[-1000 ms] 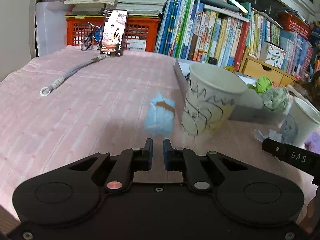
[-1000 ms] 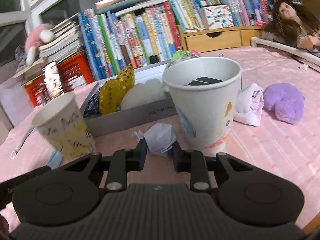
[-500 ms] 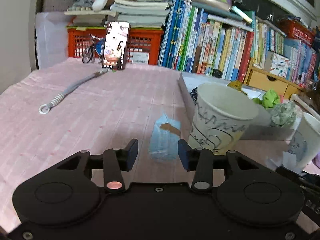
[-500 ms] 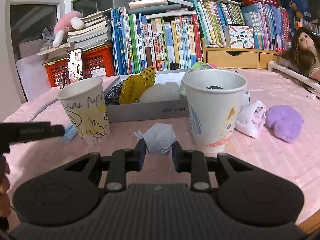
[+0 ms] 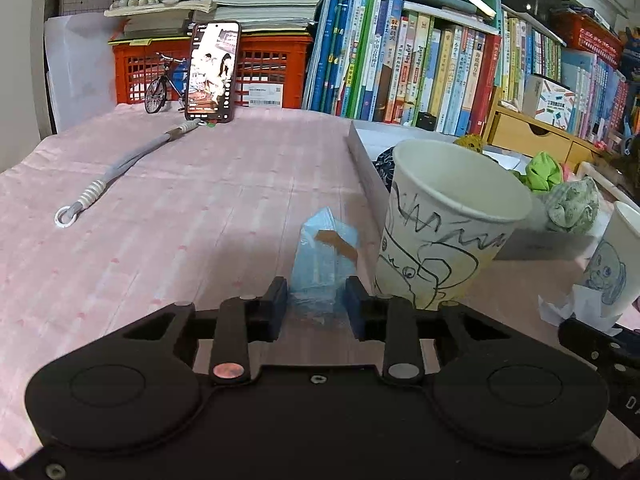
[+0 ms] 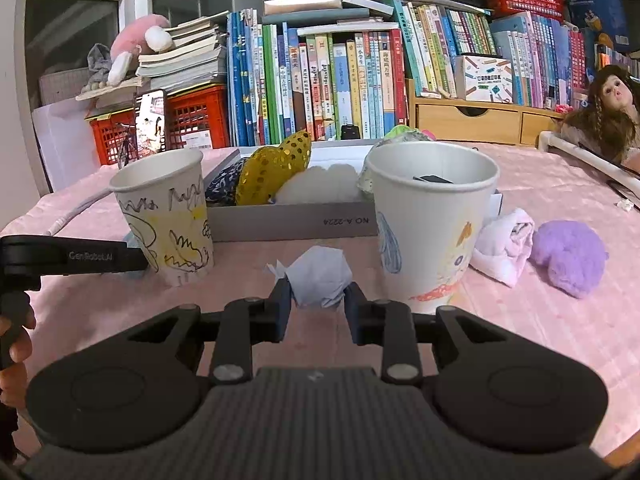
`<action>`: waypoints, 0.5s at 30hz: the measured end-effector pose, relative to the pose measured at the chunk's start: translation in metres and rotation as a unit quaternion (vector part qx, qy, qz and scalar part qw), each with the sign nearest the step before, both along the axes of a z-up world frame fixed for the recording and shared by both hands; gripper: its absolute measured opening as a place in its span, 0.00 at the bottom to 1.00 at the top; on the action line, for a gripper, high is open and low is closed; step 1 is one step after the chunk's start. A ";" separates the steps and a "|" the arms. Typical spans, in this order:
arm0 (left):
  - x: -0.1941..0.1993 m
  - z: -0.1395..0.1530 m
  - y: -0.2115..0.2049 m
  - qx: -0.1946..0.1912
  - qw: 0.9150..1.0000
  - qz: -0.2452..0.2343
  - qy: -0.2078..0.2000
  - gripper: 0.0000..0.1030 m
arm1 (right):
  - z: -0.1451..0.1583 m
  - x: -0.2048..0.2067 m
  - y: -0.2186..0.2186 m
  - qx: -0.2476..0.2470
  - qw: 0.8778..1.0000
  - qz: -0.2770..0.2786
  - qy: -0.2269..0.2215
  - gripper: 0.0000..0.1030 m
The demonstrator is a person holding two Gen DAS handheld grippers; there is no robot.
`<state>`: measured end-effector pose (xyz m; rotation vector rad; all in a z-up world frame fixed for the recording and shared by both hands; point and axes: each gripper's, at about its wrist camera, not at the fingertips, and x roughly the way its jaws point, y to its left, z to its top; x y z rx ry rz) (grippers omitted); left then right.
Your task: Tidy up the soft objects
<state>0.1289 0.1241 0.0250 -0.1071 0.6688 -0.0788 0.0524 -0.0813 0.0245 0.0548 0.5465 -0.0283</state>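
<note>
Lying on the pink cloth (image 5: pixel 168 220), blue packet (image 5: pixel 323 258) at 9 o'clock of the scribbled cup (image 5: pixel 448 224), between the left gripper (image 5: pixel 316 304) fingers, whether pinched, cannot tell. Clamping the crumpled tissue (image 6: pixel 319 276) in the right gripper (image 6: pixel 317 304), painted cup (image 6: pixel 430 220) at 2 o'clock, grey box (image 6: pixel 292 220) at 12.

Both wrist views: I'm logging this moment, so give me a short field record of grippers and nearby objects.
left gripper: fingers around blue packet, contact unclear
right gripper: fingers around crumpled tissue, grip unclear
scribbled cup: upright, right of packet
second cup: upright, dark item inside
grey box: behind cups, holds soft items
surface: pink cloth
</note>
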 end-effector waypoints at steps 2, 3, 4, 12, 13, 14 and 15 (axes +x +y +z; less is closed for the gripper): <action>-0.004 0.002 0.001 -0.003 1.000 -0.001 0.002 0.27 | 0.000 0.000 0.000 0.000 1.000 0.003 0.001 0.36; -0.006 0.002 0.002 -0.005 1.000 -0.003 0.004 0.27 | 0.000 0.000 0.000 0.001 1.000 0.004 0.001 0.36; -0.009 0.003 0.002 -0.006 1.000 -0.006 0.006 0.27 | 0.000 0.000 0.001 0.000 1.000 0.006 0.002 0.36; -0.050 0.011 0.005 0.003 0.998 -0.050 0.024 0.30 | 0.000 -0.005 -0.001 -0.010 1.000 0.027 0.008 0.37; -0.054 0.013 0.006 -0.002 0.998 -0.050 0.027 0.32 | 0.000 -0.005 -0.001 -0.011 0.999 0.031 0.010 0.37; -0.057 0.014 0.007 -0.007 0.998 -0.049 0.029 0.39 | -0.001 -0.006 -0.001 -0.012 0.999 0.035 0.012 0.37; -0.059 0.015 0.007 -0.008 0.998 -0.048 0.027 0.46 | -0.001 -0.006 -0.002 -0.012 0.999 0.038 0.013 0.37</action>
